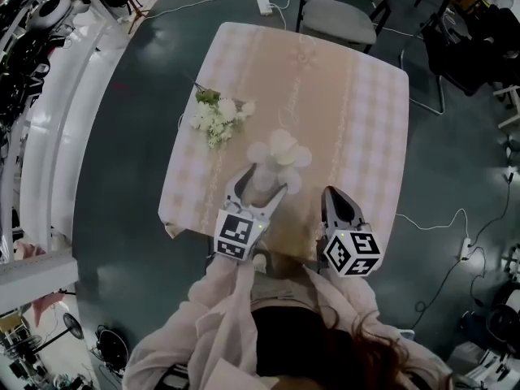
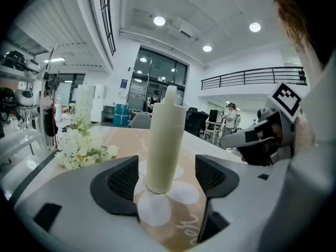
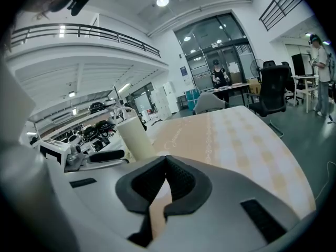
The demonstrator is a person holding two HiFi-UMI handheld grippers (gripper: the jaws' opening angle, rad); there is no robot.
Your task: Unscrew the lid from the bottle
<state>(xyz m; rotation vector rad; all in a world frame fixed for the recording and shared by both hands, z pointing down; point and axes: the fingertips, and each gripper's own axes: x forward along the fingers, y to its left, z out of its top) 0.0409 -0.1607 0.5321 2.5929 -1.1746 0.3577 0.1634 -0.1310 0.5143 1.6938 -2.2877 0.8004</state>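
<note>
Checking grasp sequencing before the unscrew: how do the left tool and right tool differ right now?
Left tool has its jaws apart; right tool has them together. The bottle stands upright between the left tool's jaws, untouched by them; the right tool holds nothing, with the bottle off to its left. Both hover low at the near edge of the table.

Both forearms, in loose pale pink sleeves (image 1: 223, 299), reach forward and slope slightly down, side by side. The grey two-jaw left gripper (image 1: 260, 184), a marker cube on its back, has its jaws wide apart. A tall cream plastic bottle (image 2: 165, 140) stands upright between them, and the ribbed black pads (image 2: 123, 180) are clear of it on both sides. The matching grey right gripper (image 1: 337, 195) is just beside the left one, its jaws pressed together on nothing.
</note>
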